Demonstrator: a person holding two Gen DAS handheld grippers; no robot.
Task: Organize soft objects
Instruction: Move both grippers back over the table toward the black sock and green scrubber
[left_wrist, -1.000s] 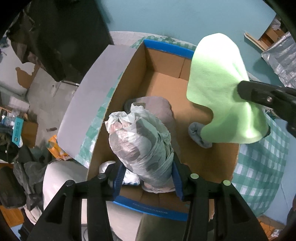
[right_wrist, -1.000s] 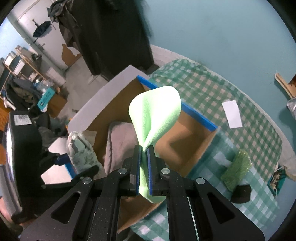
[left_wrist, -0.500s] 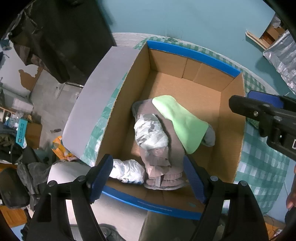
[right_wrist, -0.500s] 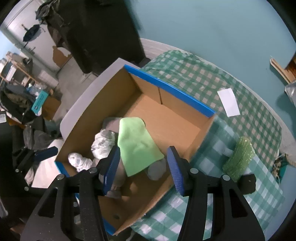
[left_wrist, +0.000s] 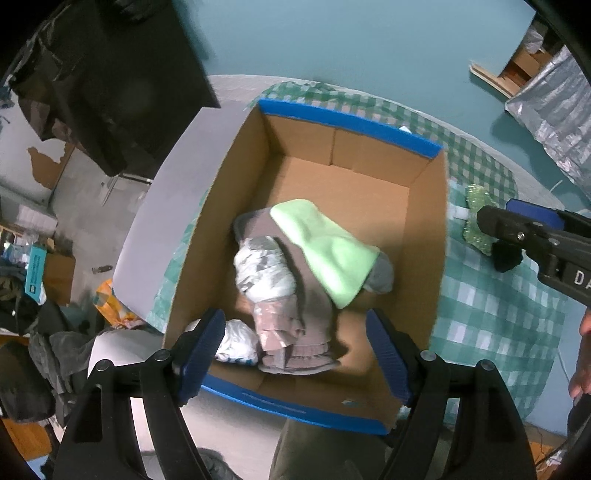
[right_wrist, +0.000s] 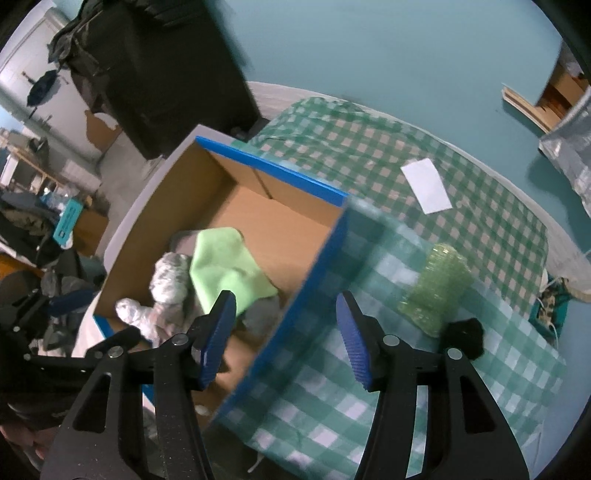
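An open cardboard box (left_wrist: 424, 236) with blue-taped rims holds a green cloth (left_wrist: 328, 247), a grey-white crumpled bundle (left_wrist: 264, 269), a brown-grey garment (left_wrist: 295, 339) and a white bundle (left_wrist: 238, 341). My left gripper (left_wrist: 295, 350) is open and empty above the box's near end. My right gripper (right_wrist: 286, 336) is open and empty above the box's right wall (right_wrist: 314, 280). The green cloth (right_wrist: 225, 269) lies in the box. A green bubble-wrap roll (right_wrist: 437, 288) and a small black object (right_wrist: 463, 338) lie on the checked tablecloth (right_wrist: 369, 147).
A white paper slip (right_wrist: 426, 184) lies on the tablecloth at the far side. A dark cabinet (right_wrist: 166, 74) stands behind the box. Clutter fills the floor at left (left_wrist: 33, 266). A silver sheet (left_wrist: 554, 110) is at the far right.
Both grippers opened and let go: the grey-white bundle and the green cloth dropped into the box. The right gripper then moved right, over the box's right wall towards the tablecloth.
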